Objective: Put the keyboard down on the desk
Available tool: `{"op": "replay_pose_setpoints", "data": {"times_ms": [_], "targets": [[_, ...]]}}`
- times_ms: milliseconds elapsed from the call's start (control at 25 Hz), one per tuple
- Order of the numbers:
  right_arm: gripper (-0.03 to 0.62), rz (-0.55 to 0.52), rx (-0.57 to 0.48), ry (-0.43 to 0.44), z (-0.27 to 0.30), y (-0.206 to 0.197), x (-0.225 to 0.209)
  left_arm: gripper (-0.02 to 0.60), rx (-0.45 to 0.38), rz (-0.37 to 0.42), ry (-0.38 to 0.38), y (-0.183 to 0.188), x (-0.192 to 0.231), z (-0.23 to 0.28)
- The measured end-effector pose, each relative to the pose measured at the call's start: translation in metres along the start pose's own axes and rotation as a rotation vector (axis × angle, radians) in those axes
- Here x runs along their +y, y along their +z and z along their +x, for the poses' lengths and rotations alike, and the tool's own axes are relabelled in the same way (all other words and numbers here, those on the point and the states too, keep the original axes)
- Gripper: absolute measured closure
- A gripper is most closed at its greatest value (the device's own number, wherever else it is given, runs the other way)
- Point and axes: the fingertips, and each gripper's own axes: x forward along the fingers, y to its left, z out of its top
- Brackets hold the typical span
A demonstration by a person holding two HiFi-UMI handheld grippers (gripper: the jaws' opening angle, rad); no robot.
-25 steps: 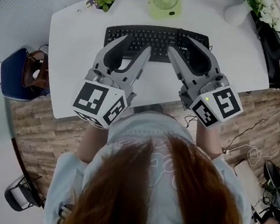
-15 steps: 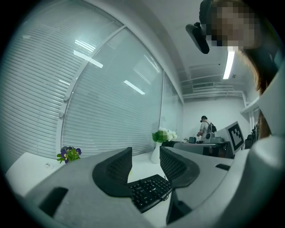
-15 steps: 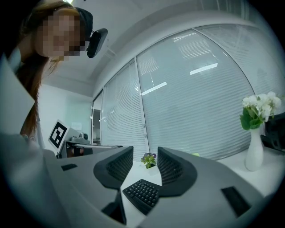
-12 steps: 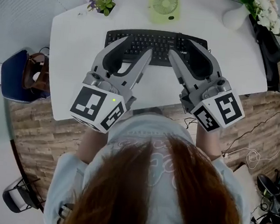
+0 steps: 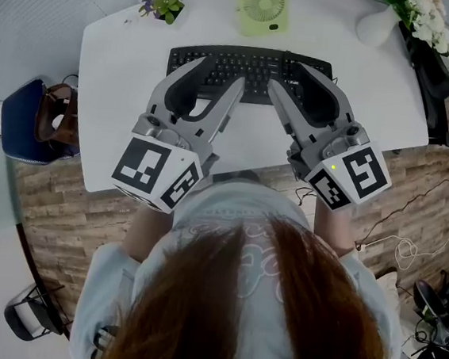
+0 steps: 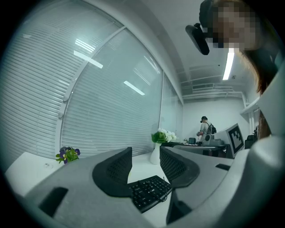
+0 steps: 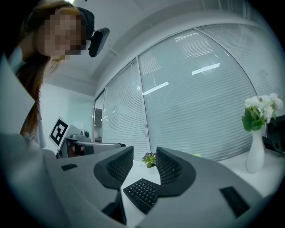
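the keyboard (image 5: 253,62) lies flat on the desk (image 5: 123,84) just beneath the tips of the left gripper (image 5: 220,71) and right gripper (image 5: 289,75), both spread apart and empty, as the task wants it.

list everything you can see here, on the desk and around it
desk: one, white, middle of the head view
keyboard: one, black, lying on the desk's far half
fan: one, light green, desk's far edge, behind the keyboard
potted plant: one, green with purple flowers, desk's far left
vase: one, white, holding white flowers, desk's far right
chair: one, blue, left of the desk
bag: one, brown, on the chair
cables: a few, light and dark, on the wood floor at right
left gripper: one, grey, jaws apart over the keyboard's left part
right gripper: one, grey, jaws apart over its right part
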Motion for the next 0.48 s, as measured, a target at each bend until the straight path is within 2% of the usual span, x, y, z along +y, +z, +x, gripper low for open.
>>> {"op": "replay_pose_setpoints", "data": {"times_ms": [120, 320, 480], "targets": [[0.436, -0.022, 0.013, -0.001, 0.0005, -0.0028, 0.0012, 0.408, -0.003, -0.008, 0.007, -0.0007, 0.001, -0.0002], [0.453, 0.075, -0.027, 0.068, -0.0013, 0.0007, 0.0066, 0.413, -0.011, -0.008, 0.01, 0.0003, 0.0013, -0.0005], [0.481, 0.056, -0.029, 0.075, -0.0018, 0.003, 0.0097, 0.46, -0.017, -0.013, 0.02, -0.0016, 0.0026, -0.0018]]}}
